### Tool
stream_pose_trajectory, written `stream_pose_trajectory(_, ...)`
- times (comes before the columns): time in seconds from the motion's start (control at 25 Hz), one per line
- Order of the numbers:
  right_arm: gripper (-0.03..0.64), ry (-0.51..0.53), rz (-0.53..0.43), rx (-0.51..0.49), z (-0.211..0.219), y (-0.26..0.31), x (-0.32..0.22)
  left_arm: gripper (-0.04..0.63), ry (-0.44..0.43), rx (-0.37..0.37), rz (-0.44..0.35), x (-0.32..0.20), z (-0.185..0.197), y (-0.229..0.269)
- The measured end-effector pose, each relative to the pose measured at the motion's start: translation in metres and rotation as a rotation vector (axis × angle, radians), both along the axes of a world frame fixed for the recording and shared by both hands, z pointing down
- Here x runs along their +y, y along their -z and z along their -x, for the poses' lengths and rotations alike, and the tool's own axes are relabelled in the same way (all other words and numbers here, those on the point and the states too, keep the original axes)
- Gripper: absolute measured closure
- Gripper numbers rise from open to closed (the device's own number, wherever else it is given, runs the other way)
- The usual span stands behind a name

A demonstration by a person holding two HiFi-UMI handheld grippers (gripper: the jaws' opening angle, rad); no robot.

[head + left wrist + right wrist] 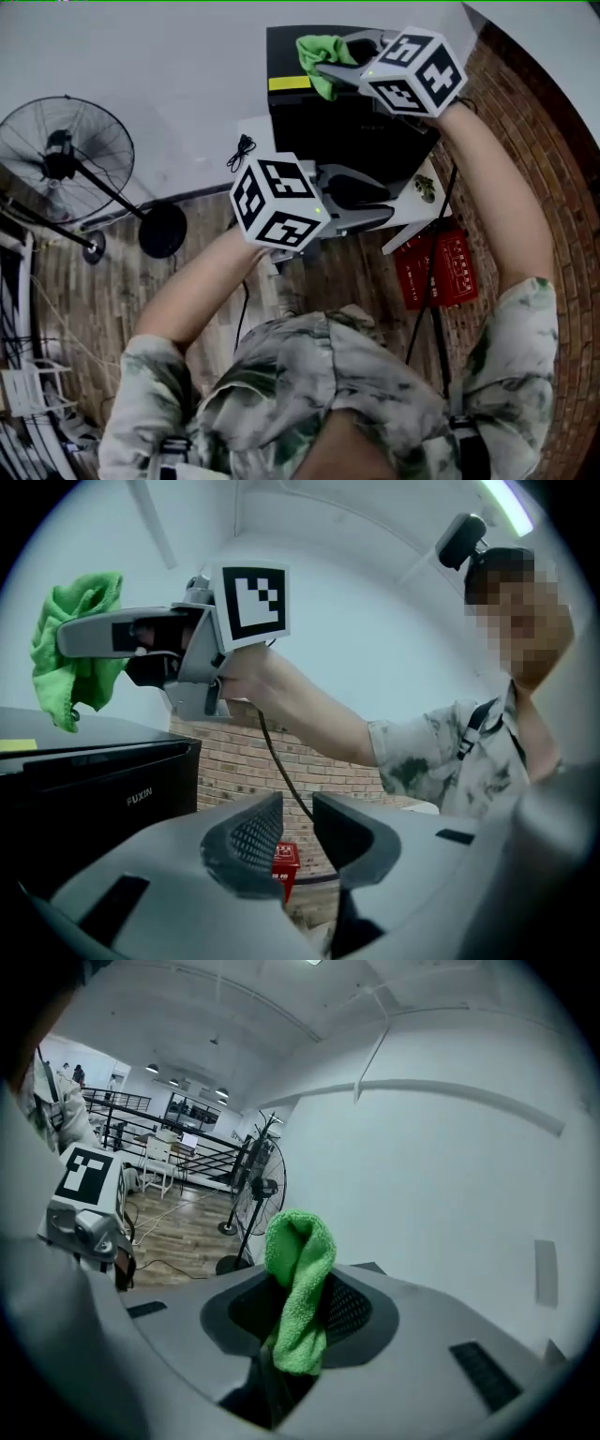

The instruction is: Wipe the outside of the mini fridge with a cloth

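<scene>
R gripper [330,66]: clamped tight on green cloth [319,52], up at top of black fridge [352,131], near yellow strip [289,83]. Cloth: bunched, sticking out past jaw tips, right by fridge top; touching or not, can't tell.

L gripper [367,204]: jaws a bit apart, nothing between. Held lower, in front of fridge, not touching.

Fridge: sitting on small white table [412,214], next to wall.

Handling, prob.:
- Cloth: soft, light, floppy. Best pinched near middle, w/ a fat wad left out front to rub with. Easy to drop w/ a weak pinch.
- Fridge: hard, smooth, heavy. Prob. won't slide under a soft push. No need to grab; L free to steady a side if needed.
</scene>
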State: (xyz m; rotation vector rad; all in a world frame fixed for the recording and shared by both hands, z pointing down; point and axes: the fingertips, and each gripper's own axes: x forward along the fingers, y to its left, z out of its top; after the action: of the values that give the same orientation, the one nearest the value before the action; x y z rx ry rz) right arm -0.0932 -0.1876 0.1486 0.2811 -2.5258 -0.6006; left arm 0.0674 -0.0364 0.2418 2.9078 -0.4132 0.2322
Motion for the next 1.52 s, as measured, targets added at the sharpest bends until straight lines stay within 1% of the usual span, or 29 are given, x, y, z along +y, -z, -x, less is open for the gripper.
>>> stream_pose_trajectory(0.12, 0.502, -0.006, 0.012, 0.042, 0.019, -0.019, -0.019, 0.505, 0.001, 0.013, 0.017, -0.014, 0.004, -0.007)
stream_pose_trajectory(0.32, 0.502, 0.009, 0.029, 0.083, 0.048, -0.042, -0.044, 0.505, 0.004, 0.036, 0.033, -0.038, 0.002, -0.009)
stream_pose_trajectory(0.44, 0.502, 0.003, 0.017, 0.112, 0.053, -0.051, -0.06, 0.505, 0.001, 0.037, 0.037, -0.053, -0.004, -0.01)
stream_pose_trajectory(0.52, 0.502, -0.006, 0.01, 0.137, 0.047, -0.058, -0.069, 0.505, 0.001, 0.045, 0.039, -0.061, -0.007, -0.012)
stream_pose_trajectory(0.68, 0.502, -0.044, 0.021, 0.165, 0.021, -0.067, -0.093, 0.505, -0.011, 0.054, 0.046, -0.076, -0.016, -0.011)
stream_pose_trajectory(0.92, 0.502, -0.131, 0.042, 0.174, -0.04, -0.068, -0.137, 0.505, -0.048, 0.036, 0.039, -0.094, -0.038, -0.011)
stream_pose_trajectory(1.32, 0.502, -0.355, 0.103, 0.13, -0.146, -0.069, -0.208, 0.505, -0.068, 0.033, 0.054, -0.112, -0.058, -0.014)
stream_pose_trajectory(1.44, 0.502, -0.406, 0.092, 0.122, -0.17, -0.067, -0.224, 0.505, -0.068, 0.031, 0.052, -0.115, -0.061, -0.015)
stream_pose_trajectory(1.52, 0.502, -0.428, 0.09, 0.117, -0.179, -0.065, -0.229, 0.505, -0.069, 0.029, 0.054, -0.115, -0.062, -0.015)
